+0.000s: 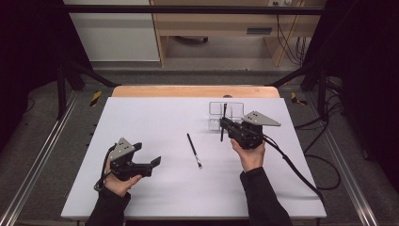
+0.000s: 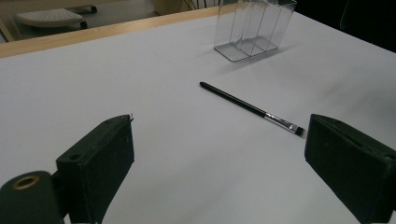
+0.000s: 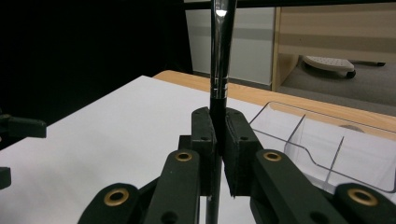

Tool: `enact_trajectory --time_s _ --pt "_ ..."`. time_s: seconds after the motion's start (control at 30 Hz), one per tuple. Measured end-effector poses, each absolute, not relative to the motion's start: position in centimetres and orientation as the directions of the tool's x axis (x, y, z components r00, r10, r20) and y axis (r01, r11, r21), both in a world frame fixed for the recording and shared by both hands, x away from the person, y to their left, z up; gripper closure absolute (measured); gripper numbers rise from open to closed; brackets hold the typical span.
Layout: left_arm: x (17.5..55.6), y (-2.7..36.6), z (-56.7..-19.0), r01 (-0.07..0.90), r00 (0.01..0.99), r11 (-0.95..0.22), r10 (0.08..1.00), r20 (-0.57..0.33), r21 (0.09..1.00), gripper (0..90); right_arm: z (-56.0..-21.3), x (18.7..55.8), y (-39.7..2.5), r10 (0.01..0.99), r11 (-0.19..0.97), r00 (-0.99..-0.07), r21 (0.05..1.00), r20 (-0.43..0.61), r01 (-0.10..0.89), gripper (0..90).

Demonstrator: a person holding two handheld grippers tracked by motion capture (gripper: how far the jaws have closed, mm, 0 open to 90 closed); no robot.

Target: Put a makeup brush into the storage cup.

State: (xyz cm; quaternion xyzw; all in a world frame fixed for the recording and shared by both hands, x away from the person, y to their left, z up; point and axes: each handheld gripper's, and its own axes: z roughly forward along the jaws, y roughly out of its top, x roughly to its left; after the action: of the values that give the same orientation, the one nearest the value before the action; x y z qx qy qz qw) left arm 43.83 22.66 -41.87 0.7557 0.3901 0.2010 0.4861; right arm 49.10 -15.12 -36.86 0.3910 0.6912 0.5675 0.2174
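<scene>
A thin black brush point(image 1: 194, 150) point(image 2: 252, 108) with a silver ferrule lies flat near the middle of the white table. My left gripper point(image 1: 153, 161) point(image 2: 217, 163) rests low at the front left, open, with the lying brush beyond its jaws and its bristle end near the right one. My right gripper point(image 1: 223, 123) point(image 3: 218, 144) is shut on a second black brush point(image 1: 223, 123) point(image 3: 219, 60), held upright with its silver ferrule pointing up. It hovers just in front of a clear divided organizer point(image 1: 226, 112) point(image 2: 254, 28) point(image 3: 327, 149).
A white sheet point(image 1: 141, 122) covers the table, with a wooden edge point(image 1: 195, 91) at the back. Cables point(image 1: 296, 169) trail off the right side. Metal frame rails point(image 1: 33, 165) run along both sides. A wooden cabinet point(image 1: 226, 23) stands behind.
</scene>
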Motion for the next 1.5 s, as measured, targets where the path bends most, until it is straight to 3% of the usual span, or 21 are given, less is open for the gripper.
enact_trajectory --time_s 1.5 --pt "44.1 22.8 -42.3 0.411 0.607 -0.239 0.792 -0.068 0.88 7.0 -34.8 55.9 -15.5 0.875 -0.026 -0.459 0.962 0.154 0.273 84.1"
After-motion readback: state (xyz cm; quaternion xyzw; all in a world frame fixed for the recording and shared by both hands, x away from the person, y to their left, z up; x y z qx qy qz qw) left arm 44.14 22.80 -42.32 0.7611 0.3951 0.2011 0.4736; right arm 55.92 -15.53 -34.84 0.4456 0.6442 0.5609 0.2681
